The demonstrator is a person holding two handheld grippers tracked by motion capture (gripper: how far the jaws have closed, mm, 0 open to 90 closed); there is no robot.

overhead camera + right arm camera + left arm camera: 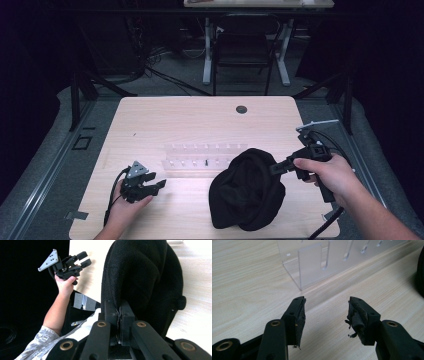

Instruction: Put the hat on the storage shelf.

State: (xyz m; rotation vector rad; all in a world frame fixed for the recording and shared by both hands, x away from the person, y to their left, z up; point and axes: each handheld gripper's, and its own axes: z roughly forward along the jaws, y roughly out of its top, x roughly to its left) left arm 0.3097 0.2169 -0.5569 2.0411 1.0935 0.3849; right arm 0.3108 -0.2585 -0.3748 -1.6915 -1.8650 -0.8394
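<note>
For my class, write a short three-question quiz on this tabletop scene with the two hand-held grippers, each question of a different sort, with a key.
1. True or false: the left gripper has its jaws apart and holds nothing.
2. What does the right gripper clamp? A) clear slotted acrylic rack B) black fabric hat C) cable
3. Fill in: the hat sits on the pale wooden ____.

Key: 1 true; 2 B; 3 table.
</note>
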